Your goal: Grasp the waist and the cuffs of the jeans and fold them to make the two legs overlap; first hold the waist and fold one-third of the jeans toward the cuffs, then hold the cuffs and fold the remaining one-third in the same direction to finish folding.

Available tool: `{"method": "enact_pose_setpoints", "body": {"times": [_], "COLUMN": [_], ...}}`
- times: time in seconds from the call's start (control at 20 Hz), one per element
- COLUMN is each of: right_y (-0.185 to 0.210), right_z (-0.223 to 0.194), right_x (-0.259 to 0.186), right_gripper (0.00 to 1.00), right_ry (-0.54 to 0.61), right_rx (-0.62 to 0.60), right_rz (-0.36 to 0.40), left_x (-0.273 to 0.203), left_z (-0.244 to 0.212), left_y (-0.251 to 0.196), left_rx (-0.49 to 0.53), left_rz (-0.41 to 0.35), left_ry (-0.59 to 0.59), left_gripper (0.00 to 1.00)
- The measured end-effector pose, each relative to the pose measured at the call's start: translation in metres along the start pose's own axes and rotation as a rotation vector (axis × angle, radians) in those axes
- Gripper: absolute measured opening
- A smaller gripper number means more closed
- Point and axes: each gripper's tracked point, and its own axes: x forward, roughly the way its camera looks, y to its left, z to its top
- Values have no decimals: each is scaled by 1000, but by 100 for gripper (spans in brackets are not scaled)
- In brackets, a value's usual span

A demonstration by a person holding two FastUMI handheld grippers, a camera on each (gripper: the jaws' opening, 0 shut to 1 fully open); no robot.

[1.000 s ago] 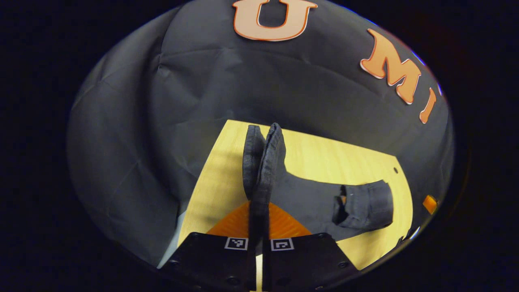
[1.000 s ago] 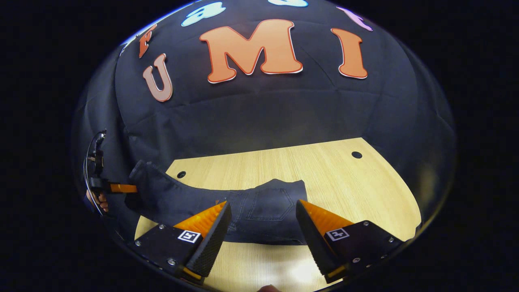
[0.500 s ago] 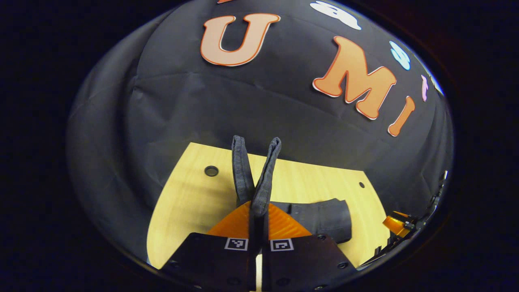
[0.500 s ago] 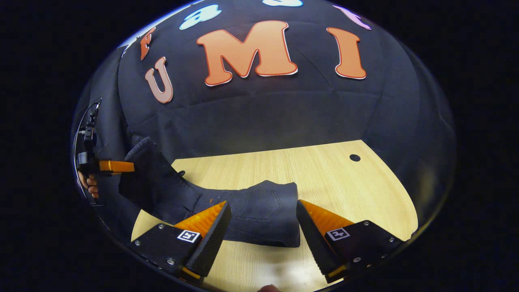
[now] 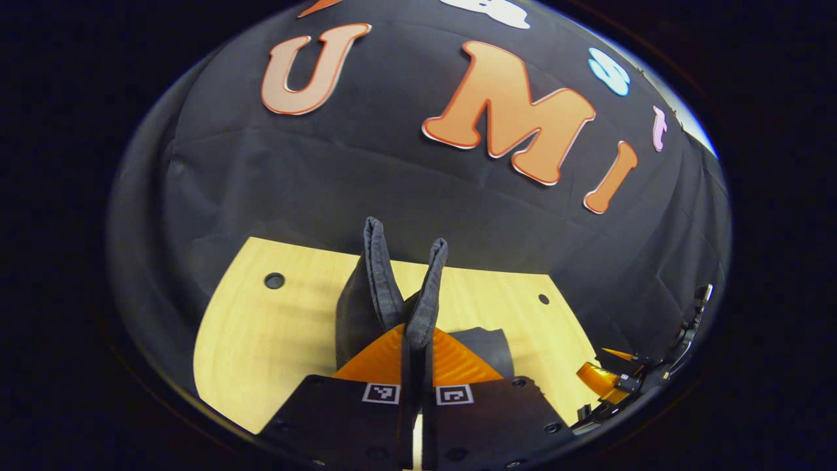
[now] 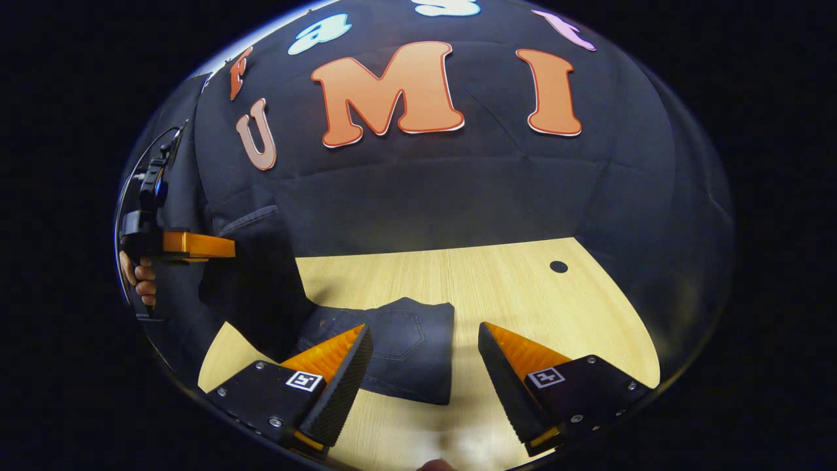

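Observation:
The dark denim jeans (image 6: 405, 350) lie folded on the wooden table (image 6: 523, 294), back pocket up. Their cuff end (image 6: 255, 281) is lifted off the table at the left, held up by my left gripper (image 6: 222, 246) with a hand (image 6: 138, 278) behind it. In the left gripper view my left gripper (image 5: 416, 340) is shut on the cuffs (image 5: 400, 288), which stand up in two layers between the fingers. The folded waist part (image 5: 487, 343) rests just beyond. My right gripper (image 6: 424, 333) hovers open over the right edge of the jeans, touching nothing; the right gripper (image 5: 605, 367) also appears low at the right.
The table has small round holes (image 5: 274, 280) (image 6: 558, 266) near its far corners. Black cloth wall closes the booth behind and around the table. Bare wood lies right of the jeans (image 6: 562, 314).
My left gripper has raised the cuffs higher and carried them toward the waist end, so the leg now hangs steeply. The flat part looks shorter. My right gripper stays open, barely shifted.

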Motion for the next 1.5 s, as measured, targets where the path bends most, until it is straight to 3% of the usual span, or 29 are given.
{"method": "enact_pose_setpoints", "body": {"times": [0.65,1.0,1.1,1.15,1.2,1.3,1.45,1.5], "right_y": [-60,-80,-80,-80,-78,-74,-64,-60], "right_z": [-4,-6,-4,-2,1,8,29,35], "right_x": [-4,-3,-3,-2,-1,-1,-2,-4], "right_gripper": [98,99,99,99,99,99,99,99], "right_ry": [3,15,12,8,2,-18,-90,-114], "right_rx": [23,32,35,31,24,6,-25,-37], "right_rz": [24,36,44,45,50,47,33,34], "left_x": [87,125,124,116,116,102,72,62], "left_z": [-53,-110,-123,-125,-121,-101,-59,-44], "left_y": [-143,-174,-187,-202,-213,-225,-207,-199], "left_rx": [72,166,173,158,151,180,258,280], "left_rz": [-36,24,-15,-69,-106,-144,-103,-76], "left_ry": [135,250,287,291,264,191,36,-18], "left_gripper": [6,6,8,16,17,32,76,75]}}
